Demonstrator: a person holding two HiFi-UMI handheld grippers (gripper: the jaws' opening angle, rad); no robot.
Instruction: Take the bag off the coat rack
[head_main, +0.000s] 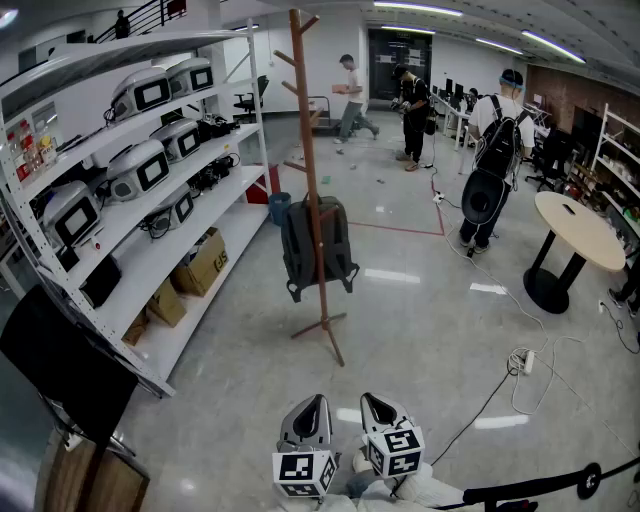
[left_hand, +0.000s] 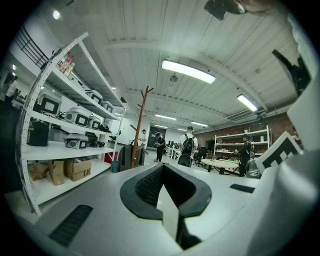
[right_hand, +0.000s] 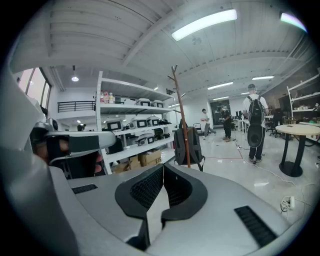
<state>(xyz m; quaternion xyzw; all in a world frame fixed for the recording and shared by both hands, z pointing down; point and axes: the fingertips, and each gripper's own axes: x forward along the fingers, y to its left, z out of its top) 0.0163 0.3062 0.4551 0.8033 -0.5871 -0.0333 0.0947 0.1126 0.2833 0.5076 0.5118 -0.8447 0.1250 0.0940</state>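
A dark grey backpack (head_main: 316, 245) hangs low on a tall brown wooden coat rack (head_main: 310, 150) in the middle of the floor. The same backpack (right_hand: 188, 145) shows on the coat rack (right_hand: 181, 117) in the right gripper view, and small and far as the backpack (left_hand: 131, 157) in the left gripper view. Both grippers sit close to my body at the bottom of the head view, well short of the rack. My left gripper (head_main: 308, 412) is shut and empty. Beside it, my right gripper (head_main: 378, 409) is shut too, holding nothing.
White shelving (head_main: 150, 200) with machines and cardboard boxes runs along the left. A round table (head_main: 578, 232) stands at the right. Several people (head_main: 492, 150) stand farther back. A cable and power strip (head_main: 525, 362) lie on the floor at right.
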